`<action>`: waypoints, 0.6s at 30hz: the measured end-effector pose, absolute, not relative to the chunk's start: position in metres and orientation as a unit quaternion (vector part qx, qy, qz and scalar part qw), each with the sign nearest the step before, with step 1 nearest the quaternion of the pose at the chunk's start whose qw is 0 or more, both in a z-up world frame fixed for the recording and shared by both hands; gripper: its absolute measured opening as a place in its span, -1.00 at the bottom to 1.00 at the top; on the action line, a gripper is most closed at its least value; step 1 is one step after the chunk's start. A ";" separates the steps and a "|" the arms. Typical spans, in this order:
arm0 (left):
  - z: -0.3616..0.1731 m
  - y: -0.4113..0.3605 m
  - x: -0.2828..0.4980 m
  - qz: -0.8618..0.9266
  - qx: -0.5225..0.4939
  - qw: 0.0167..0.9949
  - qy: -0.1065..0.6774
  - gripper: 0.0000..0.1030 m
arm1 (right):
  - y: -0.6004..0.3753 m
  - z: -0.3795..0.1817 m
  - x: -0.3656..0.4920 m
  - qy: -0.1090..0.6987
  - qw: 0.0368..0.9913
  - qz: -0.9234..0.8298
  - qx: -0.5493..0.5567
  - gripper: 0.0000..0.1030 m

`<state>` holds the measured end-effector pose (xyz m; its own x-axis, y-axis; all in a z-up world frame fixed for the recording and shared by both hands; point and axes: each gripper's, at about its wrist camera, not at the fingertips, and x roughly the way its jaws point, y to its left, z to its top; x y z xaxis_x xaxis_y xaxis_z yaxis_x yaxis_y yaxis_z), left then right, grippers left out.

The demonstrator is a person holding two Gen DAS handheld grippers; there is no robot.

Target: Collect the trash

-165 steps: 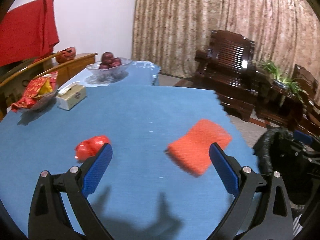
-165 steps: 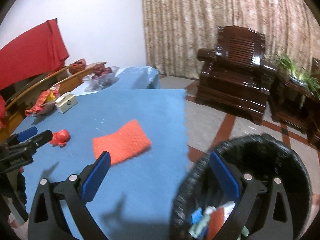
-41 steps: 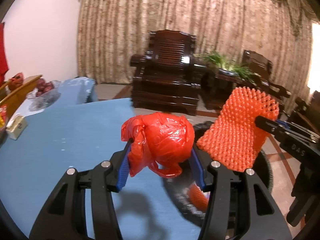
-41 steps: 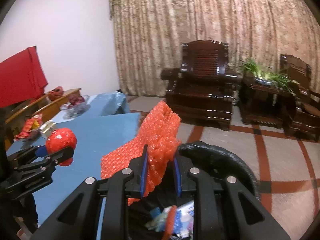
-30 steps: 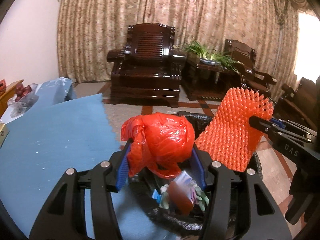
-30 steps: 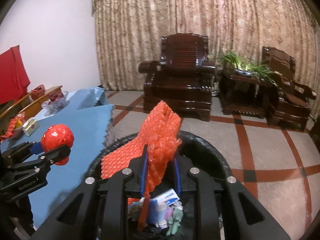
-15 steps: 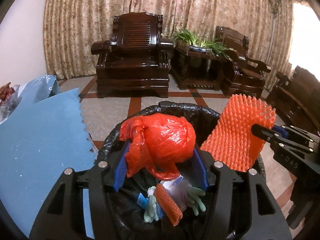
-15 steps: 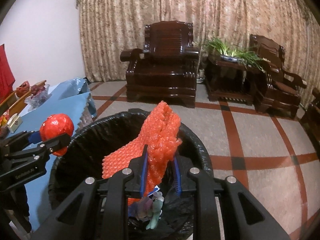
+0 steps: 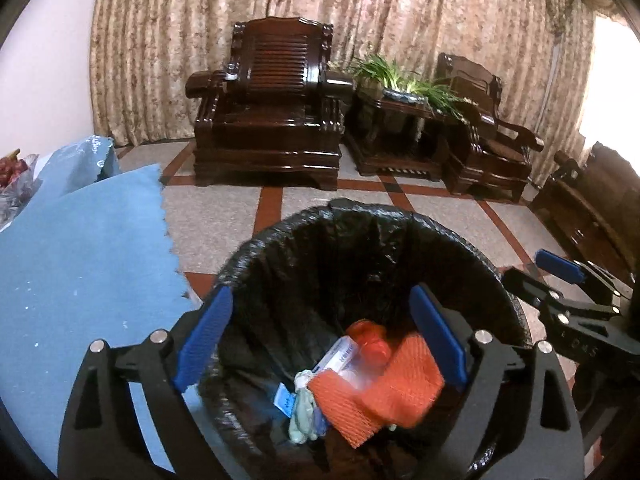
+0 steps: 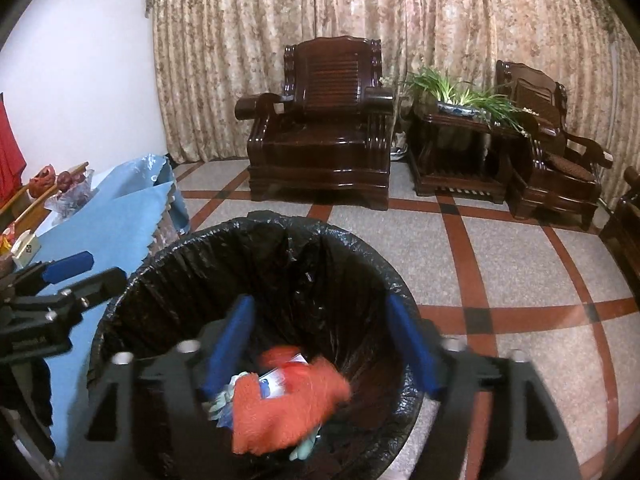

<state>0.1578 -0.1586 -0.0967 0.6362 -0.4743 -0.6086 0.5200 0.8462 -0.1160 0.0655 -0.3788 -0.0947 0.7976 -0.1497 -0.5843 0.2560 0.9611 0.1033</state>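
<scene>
Two claws, both spread wide over the trash bin (image 9: 360,240), nothing between the pads. Left claw (image 9: 320,336) jaws have just been opening; the red plastic bag (image 9: 370,338) is out of its grip and lies inside the bin, only partly showing behind a white packet (image 9: 340,360). Right claw (image 10: 320,344) jaws have just been opening too; the orange foam net (image 10: 288,412) is released and lies on top of the trash in the bin, blurred in the right wrist view, edges hard to make out. Same net in the left wrist view sits lower centre, partly cut by the right-hand finger.

Other trash under the net: greenish scraps (image 9: 302,420), a blue-white bit; can't tell what they are. Bin bottom is dark, lower rim cut off by the claw bodies in both views.

Desk (image 9: 80,280) with blue cover at left of frame, beside the bin. Right claw visible at right edge of the left view, left claw at left edge of the right view, both partly cropped.

Armchair (image 10: 324,128) and plant (image 10: 460,96) at the curtain in upper frame.
</scene>
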 end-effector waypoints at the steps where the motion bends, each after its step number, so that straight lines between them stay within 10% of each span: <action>1: -0.093 -0.156 0.158 -0.273 0.034 0.905 0.325 0.74 | -0.377 -0.092 0.063 0.297 0.945 -0.107 0.089 0.65; 18: -0.034 -0.060 0.108 -0.182 0.019 0.938 0.295 0.87 | -0.313 -0.019 0.028 0.253 0.963 -0.042 0.080 0.88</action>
<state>0.1084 -0.0595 -0.0337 0.7599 -0.3306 -0.5596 0.3533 0.9328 -0.0713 0.0283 -0.3135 -0.0194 0.8686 -0.0408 -0.4939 0.1213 0.9838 0.1320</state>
